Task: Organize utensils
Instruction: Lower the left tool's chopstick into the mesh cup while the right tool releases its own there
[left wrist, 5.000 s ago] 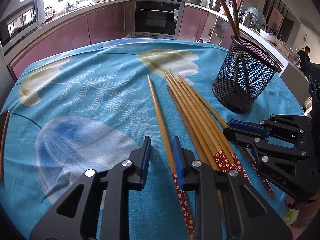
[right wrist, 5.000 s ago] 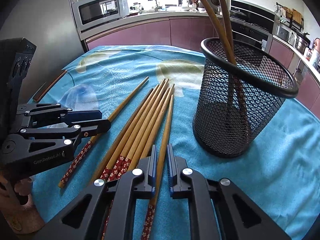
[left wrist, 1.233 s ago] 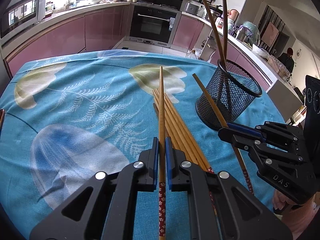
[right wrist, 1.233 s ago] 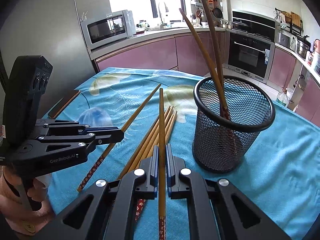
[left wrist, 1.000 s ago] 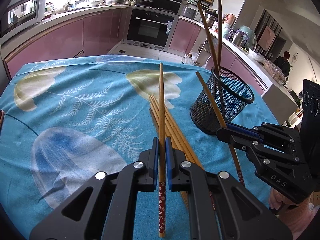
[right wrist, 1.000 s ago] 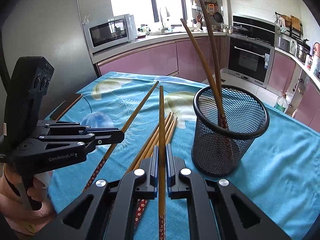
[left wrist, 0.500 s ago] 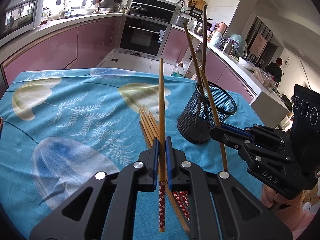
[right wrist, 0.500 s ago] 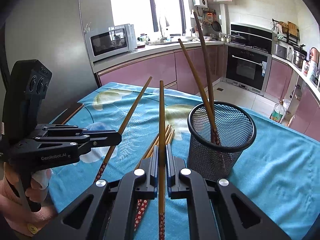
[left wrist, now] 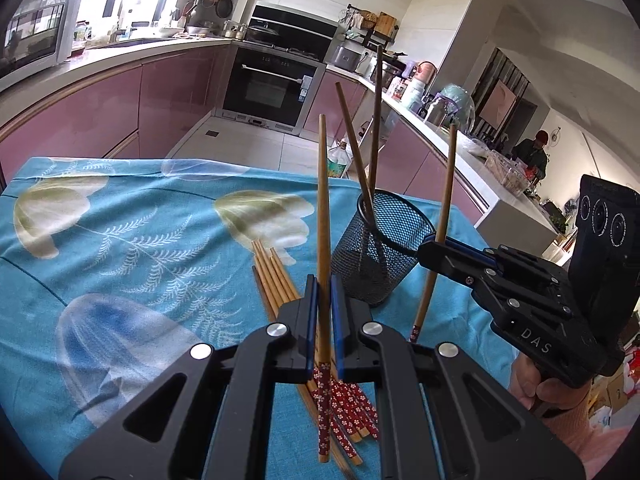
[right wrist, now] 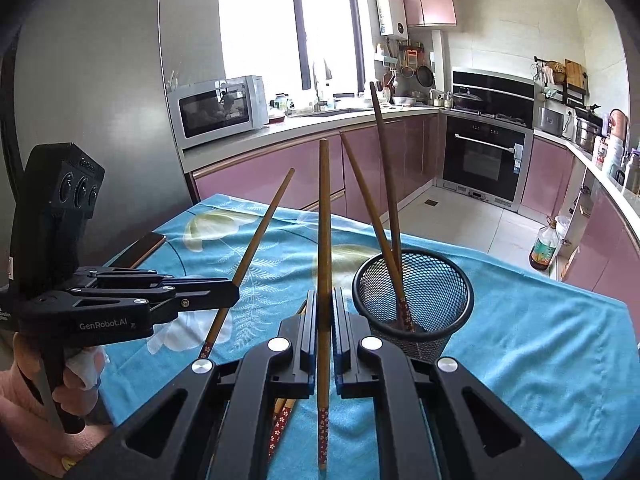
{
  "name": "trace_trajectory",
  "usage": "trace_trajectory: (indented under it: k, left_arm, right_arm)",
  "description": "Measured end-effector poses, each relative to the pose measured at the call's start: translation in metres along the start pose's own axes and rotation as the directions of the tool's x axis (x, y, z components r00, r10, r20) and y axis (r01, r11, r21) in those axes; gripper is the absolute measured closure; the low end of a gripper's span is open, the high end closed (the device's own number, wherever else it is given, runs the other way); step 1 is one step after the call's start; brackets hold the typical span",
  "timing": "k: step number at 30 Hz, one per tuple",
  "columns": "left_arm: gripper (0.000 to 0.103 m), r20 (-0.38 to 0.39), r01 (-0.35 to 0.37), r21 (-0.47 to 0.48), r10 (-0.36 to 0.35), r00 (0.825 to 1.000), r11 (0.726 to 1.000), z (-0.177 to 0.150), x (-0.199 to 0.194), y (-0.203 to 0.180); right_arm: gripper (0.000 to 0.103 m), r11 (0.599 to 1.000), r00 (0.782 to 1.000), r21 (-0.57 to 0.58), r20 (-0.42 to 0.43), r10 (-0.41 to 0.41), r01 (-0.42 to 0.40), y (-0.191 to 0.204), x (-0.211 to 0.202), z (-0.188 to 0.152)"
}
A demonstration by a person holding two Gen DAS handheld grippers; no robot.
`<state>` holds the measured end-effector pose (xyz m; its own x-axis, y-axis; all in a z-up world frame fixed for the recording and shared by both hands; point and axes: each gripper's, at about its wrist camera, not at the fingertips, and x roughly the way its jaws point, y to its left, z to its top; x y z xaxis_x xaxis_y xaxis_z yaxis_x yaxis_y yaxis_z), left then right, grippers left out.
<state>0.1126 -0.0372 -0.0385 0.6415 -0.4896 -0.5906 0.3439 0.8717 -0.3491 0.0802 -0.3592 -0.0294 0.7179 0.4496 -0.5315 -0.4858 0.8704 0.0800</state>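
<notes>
My left gripper (left wrist: 323, 286) is shut on a wooden chopstick (left wrist: 323, 208) with a red flowered end, held tilted up above the table. My right gripper (right wrist: 324, 300) is shut on a second such chopstick (right wrist: 324, 220), also raised; in the left wrist view this gripper (left wrist: 430, 246) holds its chopstick (left wrist: 440, 216) just right of the black mesh cup (left wrist: 384, 252). The cup (right wrist: 414, 300) stands on the blue cloth and holds two chopsticks (right wrist: 386, 184) leaning up. Several more chopsticks (left wrist: 276, 280) lie on the cloth left of the cup. The left gripper (right wrist: 224, 294) shows at the left of the right wrist view.
The table wears a blue cloth with leaf prints (left wrist: 120, 240). A dark phone (right wrist: 144, 248) lies near the table's left edge. Pink kitchen cabinets (right wrist: 280, 176), an oven (right wrist: 484, 160) and a microwave (right wrist: 216, 110) stand behind. A plastic bottle (right wrist: 544, 250) stands on the floor.
Both grippers have risen higher with their chopsticks and tilted them more upright. The right gripper's chopstick has moved closer to the mesh cup's right side.
</notes>
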Motion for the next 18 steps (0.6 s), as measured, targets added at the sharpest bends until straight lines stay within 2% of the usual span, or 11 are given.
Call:
trace_trajectory:
  k: [8,18]
  left_arm:
    - [0.096,0.053,0.037,-0.001,-0.037,0.998,0.999,0.018,-0.007,-0.011]
    - [0.096,0.152,0.091,-0.008,-0.089,0.984,0.996,0.052,-0.007,-0.03]
  right_arm:
    - [0.097,1.0,0.998,-0.004,0.058,-0.024,0.024,-0.006,-0.015,0.016]
    - [0.097,0.997,0.989,-0.031,0.132,-0.06,0.065,-0.014,-0.04,0.043]
